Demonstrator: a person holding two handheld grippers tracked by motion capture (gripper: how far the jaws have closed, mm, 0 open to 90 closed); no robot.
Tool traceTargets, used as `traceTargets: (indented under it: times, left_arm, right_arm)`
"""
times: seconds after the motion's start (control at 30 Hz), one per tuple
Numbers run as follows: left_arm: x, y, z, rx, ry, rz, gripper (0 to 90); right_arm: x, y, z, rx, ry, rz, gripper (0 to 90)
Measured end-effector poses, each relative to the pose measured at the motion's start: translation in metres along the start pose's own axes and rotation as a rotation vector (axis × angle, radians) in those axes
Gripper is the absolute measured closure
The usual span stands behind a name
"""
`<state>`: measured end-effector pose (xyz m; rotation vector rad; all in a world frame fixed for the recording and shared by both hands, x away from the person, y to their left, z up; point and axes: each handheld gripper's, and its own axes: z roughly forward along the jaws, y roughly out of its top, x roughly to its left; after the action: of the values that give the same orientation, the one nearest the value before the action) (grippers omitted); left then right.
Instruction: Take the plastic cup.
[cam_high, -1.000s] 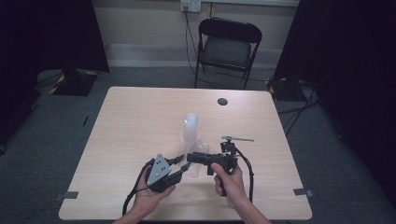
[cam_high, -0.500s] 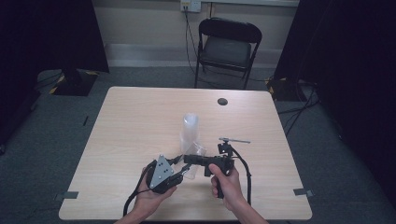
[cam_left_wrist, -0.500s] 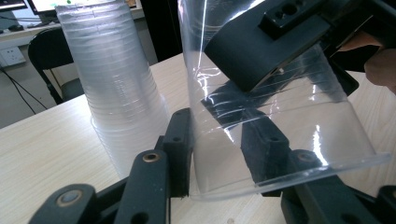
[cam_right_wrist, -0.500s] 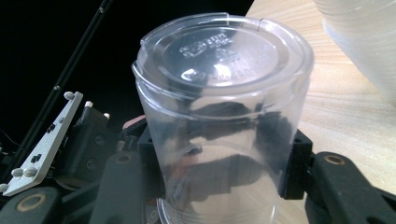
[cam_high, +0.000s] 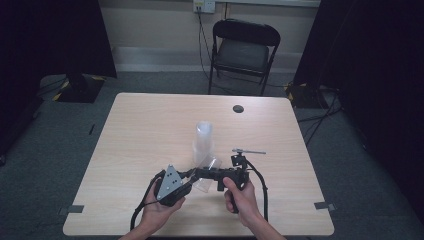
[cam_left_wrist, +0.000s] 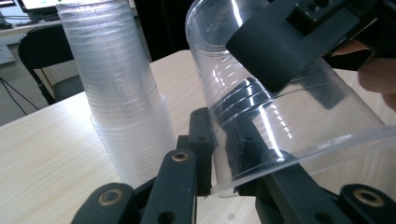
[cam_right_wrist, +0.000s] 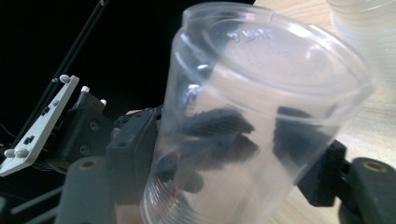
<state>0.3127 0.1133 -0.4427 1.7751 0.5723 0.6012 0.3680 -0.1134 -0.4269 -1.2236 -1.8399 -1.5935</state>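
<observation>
On the light wooden table (cam_high: 150, 130), the left gripper (cam_left_wrist: 205, 158) had its two black jaws closed on the rim of a single clear plastic cup (cam_left_wrist: 261, 107), one jaw inside the mouth and one outside the wall. The cup lay tilted, off the table surface, near the front edge of the table and just in front of a tall upright stack of clear plastic cups (cam_high: 203, 142). The right gripper (cam_right_wrist: 224, 154) held the same cup around its body, a jaw pressed on each side of the wall. The cup looked light, thin-walled and easily crushed, and its smooth surface would probably slip. The rolled rim and the ribbed band near the mouth appeared the stiffest places to grip. The cup spanned the gap between the two grippers.
</observation>
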Motion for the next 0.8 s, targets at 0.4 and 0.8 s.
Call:
traceTargets:
  times: [0.4, 0.8]
  left_arm:
    - [0.004, 0.001, -0.003, 0.023, -0.040, -0.041, 82.9]
    - [0.014, -0.002, -0.005, 0.023, -0.026, -0.089, 84.1]
  right_arm:
    - [0.001, -0.001, -0.001, -0.006, -0.022, -0.091, 23.4]
    - [0.000, 0.001, -0.005, -0.002, -0.019, -0.101, 19.0]
